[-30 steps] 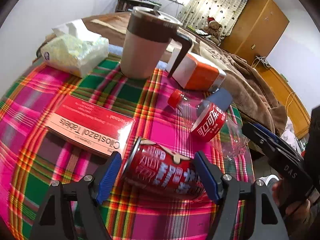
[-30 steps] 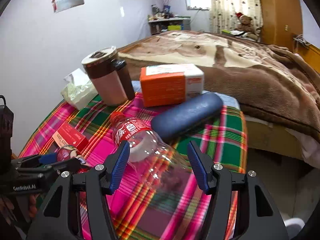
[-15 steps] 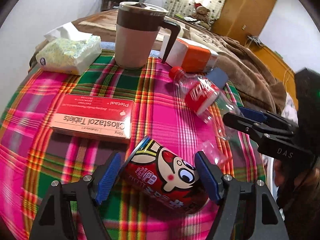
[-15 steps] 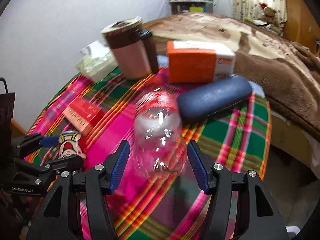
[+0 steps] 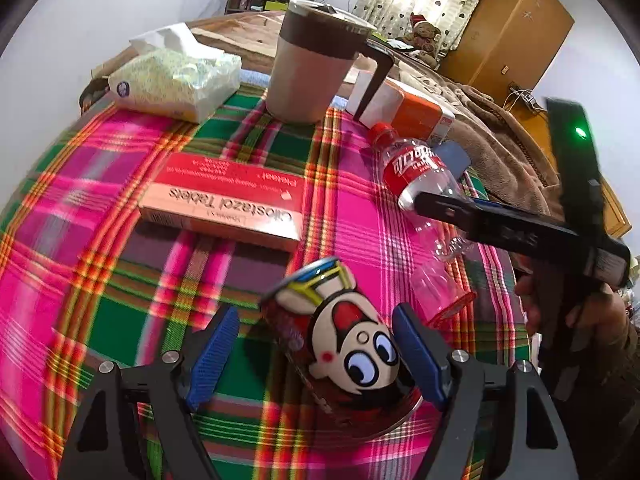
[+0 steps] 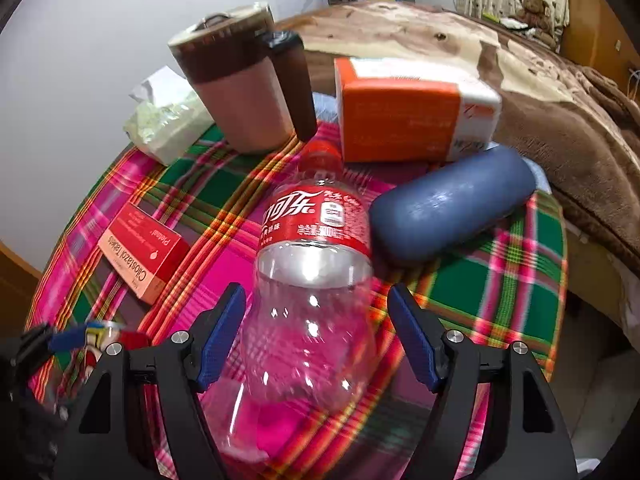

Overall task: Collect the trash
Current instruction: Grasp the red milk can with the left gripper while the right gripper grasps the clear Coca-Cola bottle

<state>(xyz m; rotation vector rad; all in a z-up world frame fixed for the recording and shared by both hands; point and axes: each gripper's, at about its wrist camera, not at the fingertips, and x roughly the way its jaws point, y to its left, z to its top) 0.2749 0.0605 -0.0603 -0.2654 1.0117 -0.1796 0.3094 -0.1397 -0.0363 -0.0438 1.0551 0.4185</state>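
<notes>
A red drink can with a cartoon face (image 5: pixel 344 344) lies on its side on the plaid tablecloth (image 5: pixel 100 184), between the open blue fingers of my left gripper (image 5: pixel 316 344); the pads stand apart from its sides. An empty clear cola bottle with a red label and cap (image 6: pixel 312 264) lies on the cloth between the open fingers of my right gripper (image 6: pixel 316 332), cap pointing away. The bottle also shows in the left wrist view (image 5: pixel 424 184) with the right gripper over it. The can shows at lower left in the right wrist view (image 6: pixel 100 336).
A red tablet box (image 5: pixel 224 204), a brown lidded mug (image 5: pixel 312 64), a tissue pack (image 5: pixel 172 76), an orange-and-white box (image 6: pixel 408 116) and a dark blue case (image 6: pixel 452 208) sit on the table. A bed with a brown blanket (image 6: pixel 560 120) lies beyond.
The can has turned between my left fingers so its cartoon face shows and it lies more end-on. The bottle has swung round to lie straight between my right fingers, which have moved in around it.
</notes>
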